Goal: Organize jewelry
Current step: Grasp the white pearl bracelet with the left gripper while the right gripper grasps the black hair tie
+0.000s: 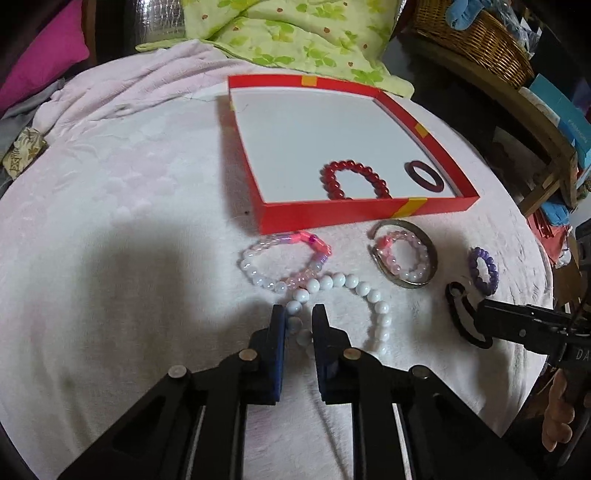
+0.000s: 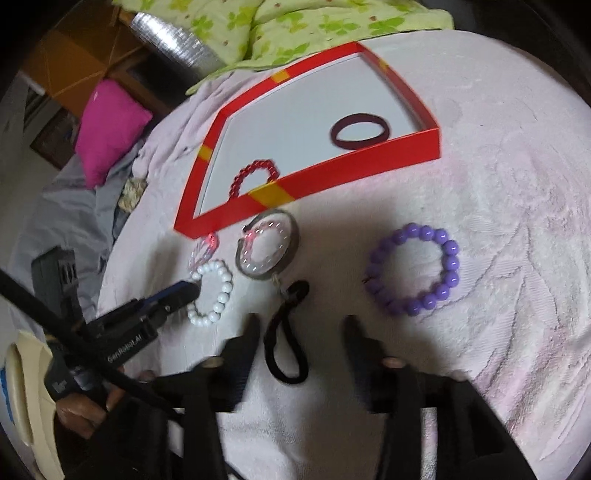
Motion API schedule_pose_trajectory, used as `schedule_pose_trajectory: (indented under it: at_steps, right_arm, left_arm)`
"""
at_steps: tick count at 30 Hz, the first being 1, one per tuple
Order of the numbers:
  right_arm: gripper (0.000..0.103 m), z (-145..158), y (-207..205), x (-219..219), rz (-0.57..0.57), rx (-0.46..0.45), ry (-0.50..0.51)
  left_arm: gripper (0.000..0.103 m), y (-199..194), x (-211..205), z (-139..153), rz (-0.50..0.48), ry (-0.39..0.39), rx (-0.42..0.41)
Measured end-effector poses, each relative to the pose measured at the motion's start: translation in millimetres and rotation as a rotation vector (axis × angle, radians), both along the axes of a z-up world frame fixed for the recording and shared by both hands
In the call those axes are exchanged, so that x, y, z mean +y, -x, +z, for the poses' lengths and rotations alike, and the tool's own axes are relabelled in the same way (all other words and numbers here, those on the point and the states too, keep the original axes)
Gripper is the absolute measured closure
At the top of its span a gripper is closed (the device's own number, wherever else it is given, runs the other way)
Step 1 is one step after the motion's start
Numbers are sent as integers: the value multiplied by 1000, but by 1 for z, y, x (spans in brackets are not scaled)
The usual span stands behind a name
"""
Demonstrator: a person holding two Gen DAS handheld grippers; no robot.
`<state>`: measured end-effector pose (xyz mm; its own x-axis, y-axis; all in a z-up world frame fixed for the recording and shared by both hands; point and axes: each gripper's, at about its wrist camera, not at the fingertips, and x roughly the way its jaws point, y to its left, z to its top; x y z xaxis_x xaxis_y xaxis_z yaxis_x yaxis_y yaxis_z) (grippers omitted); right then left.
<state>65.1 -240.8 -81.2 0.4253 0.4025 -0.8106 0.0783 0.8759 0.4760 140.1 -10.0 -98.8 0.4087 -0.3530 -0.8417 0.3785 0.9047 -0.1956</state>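
Observation:
A white bead bracelet (image 1: 354, 286) lies on the pink blanket, and my left gripper (image 1: 298, 314) is shut on its near beads; the right wrist view shows that gripper (image 2: 184, 290) at the bracelet's (image 2: 225, 291) left side. My right gripper (image 2: 301, 326) stands open, with a black elastic loop (image 2: 282, 347) lying loose between its fingers. A red tray (image 1: 332, 214) holds a red bead bracelet (image 1: 334, 177) and a dark maroon bangle (image 1: 424, 176). In front of it lie a clear-pink bead bracelet (image 1: 258, 273), a metal bangle (image 1: 433, 254) ringing a small pink one, and a purple bead bracelet (image 2: 450, 258).
A green patterned quilt (image 1: 295, 33) lies behind the tray. A wicker basket (image 1: 480, 40) stands on a wooden shelf at the right, and a magenta cushion (image 1: 48, 55) lies far left. A person's hand (image 2: 81, 410) grips the left tool. The blanket drops away at the right edge.

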Motion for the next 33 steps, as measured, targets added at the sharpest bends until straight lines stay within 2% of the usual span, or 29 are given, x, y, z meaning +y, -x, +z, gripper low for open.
schedule_pose_trajectory:
  at_steps: [3,9,11,12,13,14,15,17,18,19,22,28,33]
  right_arm:
    - [49,2,3,1,17,-18,12]
    - [48,-3,1,9,53,-3,53]
    - [48,-4,3,14,75,-16,89]
    - [50,-4,4,16,86,-25,108]
    - [59,-3,5,18,96,-33,127]
    - [78,-3,6,20,106,-38,154]
    - [86,-4,6,21,114,-32,169]
    - [94,-5,7,19,112,-37,174]
    - [95,-3,8,17,109,-43,166]
    - [96,-1,9,15,105,-53,158]
    - [96,12,10,4,69,-109,122]
    - [96,24,7,-10,1,-159,17]
    - [96,34,6,-15,-34,-220,-20]
  left_arm:
    - [88,0,10,6,6,28,-7]
    - [86,-5,16,3,22,41,41]
    - [76,-3,9,0,7,32,53]
    - [67,-2,4,-2,-1,18,54]
    - [65,-2,0,-3,-6,9,51]
    - [66,-1,-4,-5,-12,-2,46]
    - [66,0,-7,-6,-12,-12,38]
    - [70,2,-13,-6,-18,-22,12]
    - [84,3,-15,-5,-26,-21,8]
    - [90,5,-17,-5,-37,-20,4]
    - [93,10,-21,-1,-52,-17,-11]
    - [94,21,-26,14,-97,34,-42]
    - [94,28,-19,38,-102,142,-79]
